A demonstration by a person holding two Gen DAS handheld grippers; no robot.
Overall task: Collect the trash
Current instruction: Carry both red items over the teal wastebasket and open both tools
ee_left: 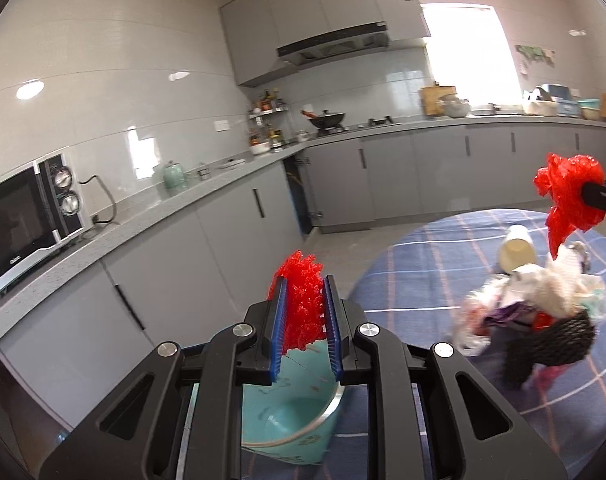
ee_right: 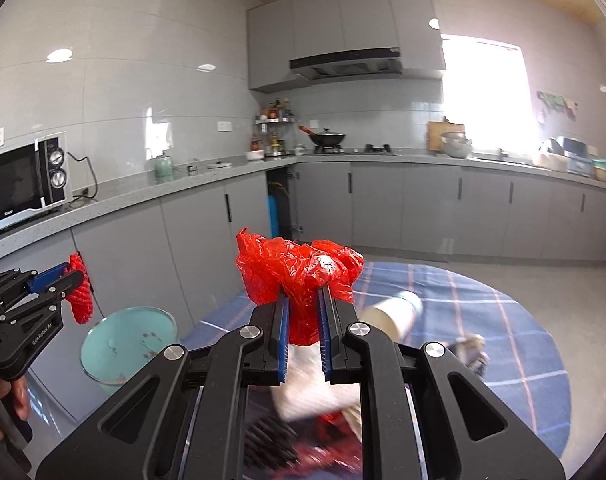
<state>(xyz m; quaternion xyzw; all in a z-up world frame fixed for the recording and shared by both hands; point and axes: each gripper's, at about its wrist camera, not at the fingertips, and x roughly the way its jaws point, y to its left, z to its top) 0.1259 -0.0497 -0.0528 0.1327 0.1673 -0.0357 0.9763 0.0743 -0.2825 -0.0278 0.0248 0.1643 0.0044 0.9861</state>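
Observation:
My left gripper (ee_left: 303, 284) is shut on a red foam net (ee_left: 303, 308) and holds it above a teal bin (ee_left: 291, 420). It shows at the left of the right wrist view (ee_right: 73, 274), over the bin (ee_right: 127, 344). My right gripper (ee_right: 305, 292) is shut on a red plastic bag (ee_right: 295, 276) held above the table; it also shows in the left wrist view (ee_left: 567, 196). A trash pile (ee_left: 531, 304) with white paper, a black foam net (ee_left: 551, 340) and a tipped paper cup (ee_left: 517, 250) lies on the blue checked tablecloth (ee_left: 423, 272).
Grey kitchen counters (ee_right: 143, 196) run along the wall behind, with a microwave (ee_right: 23, 180) at the left and a wok (ee_right: 327, 138) on the stove. The round table's edge (ee_right: 559, 360) drops to the grey floor (ee_right: 591, 308) at the right.

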